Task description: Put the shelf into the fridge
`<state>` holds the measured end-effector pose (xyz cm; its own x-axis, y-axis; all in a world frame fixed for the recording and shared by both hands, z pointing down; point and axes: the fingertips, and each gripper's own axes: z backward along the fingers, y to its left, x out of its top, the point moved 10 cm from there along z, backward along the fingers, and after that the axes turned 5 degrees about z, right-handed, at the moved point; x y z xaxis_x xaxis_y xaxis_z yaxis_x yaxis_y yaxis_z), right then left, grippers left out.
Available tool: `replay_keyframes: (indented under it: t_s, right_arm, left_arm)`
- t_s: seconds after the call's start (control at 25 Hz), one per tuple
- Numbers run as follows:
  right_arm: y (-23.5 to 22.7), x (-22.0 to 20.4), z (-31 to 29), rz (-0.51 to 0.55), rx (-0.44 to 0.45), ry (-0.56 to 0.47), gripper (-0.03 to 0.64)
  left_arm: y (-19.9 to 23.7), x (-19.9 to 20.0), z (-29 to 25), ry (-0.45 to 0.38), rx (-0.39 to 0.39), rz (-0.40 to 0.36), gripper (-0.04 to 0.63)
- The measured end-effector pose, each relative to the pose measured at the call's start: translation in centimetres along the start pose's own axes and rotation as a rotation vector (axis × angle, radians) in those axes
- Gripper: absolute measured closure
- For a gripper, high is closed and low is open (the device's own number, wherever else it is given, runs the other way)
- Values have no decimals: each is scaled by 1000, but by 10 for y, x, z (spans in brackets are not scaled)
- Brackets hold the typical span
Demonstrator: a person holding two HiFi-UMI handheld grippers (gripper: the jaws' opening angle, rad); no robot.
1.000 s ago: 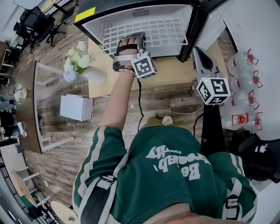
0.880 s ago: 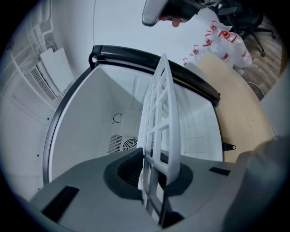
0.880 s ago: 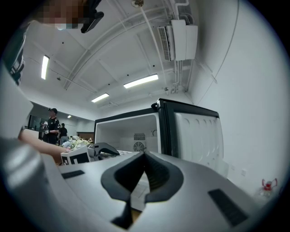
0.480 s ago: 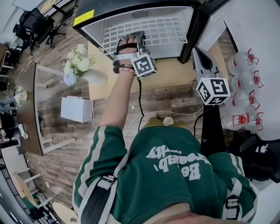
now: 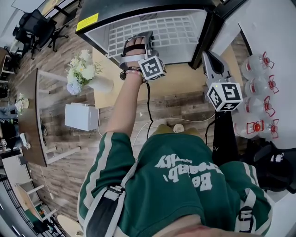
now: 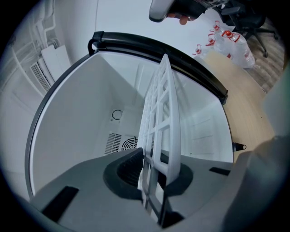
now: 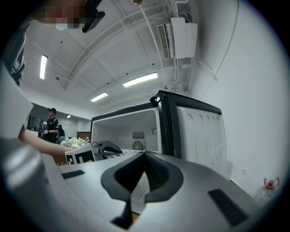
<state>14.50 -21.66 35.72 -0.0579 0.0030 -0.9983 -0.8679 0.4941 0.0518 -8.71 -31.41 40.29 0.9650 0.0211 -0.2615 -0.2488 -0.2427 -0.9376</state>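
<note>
The fridge [image 5: 138,10] lies open on a wooden table [image 5: 185,79], its door [image 7: 204,136] swung out to the right of the cavity. At the fridge's mouth, the left gripper [image 6: 154,181] pinches the near edge of the white grid shelf [image 6: 161,113] between its jaws. The rest of the shelf reaches from there into the white cavity, toward the fan grille on the fridge's back wall. The right gripper [image 7: 144,176] hangs in front of the fridge's door, well apart from the shelf, with its jaws pressed together on nothing. A vase of flowers [image 5: 83,69] stands left of the fridge, and clear bottles with red caps [image 5: 259,88] sit beyond its door.
</note>
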Motion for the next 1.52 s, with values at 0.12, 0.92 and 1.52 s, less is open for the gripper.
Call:
replay_keyframes:
  t_s: [0.12, 0.92, 1.52]
  right_arm:
    - [-1, -1, -5, -2, -1, 1, 614]
    - [-10, -8, -16, -12, -3, 17, 614]
    - [-16, -9, -3, -17, -33, 15, 614]
  left_arm:
    - [2, -1, -6, -1, 4, -1, 554]
    - [9, -6, -37, -2, 18, -4, 554]
    - [15, -10, -67, 7, 21, -3, 555]
